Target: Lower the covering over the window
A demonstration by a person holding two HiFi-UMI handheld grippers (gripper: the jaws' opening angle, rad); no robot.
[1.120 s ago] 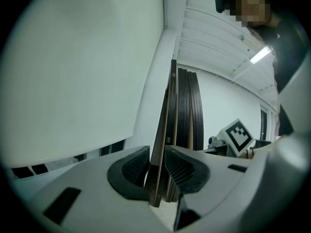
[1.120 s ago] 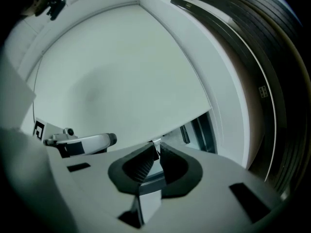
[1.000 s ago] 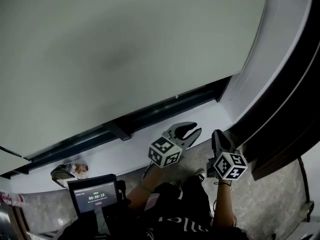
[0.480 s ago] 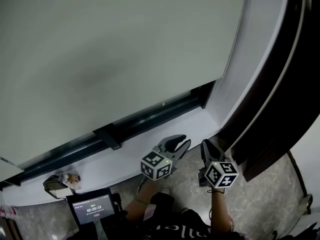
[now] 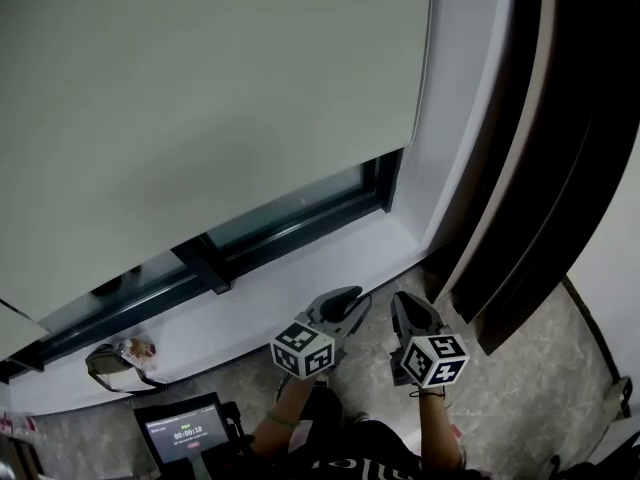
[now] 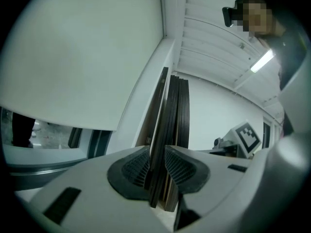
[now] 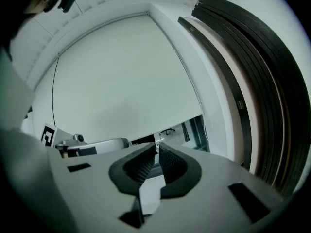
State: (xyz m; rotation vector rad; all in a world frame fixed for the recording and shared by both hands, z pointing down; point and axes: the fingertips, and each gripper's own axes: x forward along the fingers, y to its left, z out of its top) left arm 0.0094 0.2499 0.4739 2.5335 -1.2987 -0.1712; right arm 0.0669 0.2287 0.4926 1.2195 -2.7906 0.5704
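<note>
Overhead, the blind (image 5: 200, 98) hangs crosswise, its hem above both grippers; left gripper (image 5: 345, 300) jaws narrow and empty, right gripper (image 5: 404, 306) jaws closing on nothing.

This looks like an office or similar commercial interior: a wide window (image 5: 290, 213) with a pale roller blind (image 5: 200, 98) hanging most of the way down above a white sill (image 5: 300, 280), flanked by dark wood trim (image 5: 545, 168). The floor (image 5: 560, 368) is polished grey stone, and overhead is a white slatted ceiling (image 6: 214, 42) with a strip light (image 6: 262, 61)
</note>
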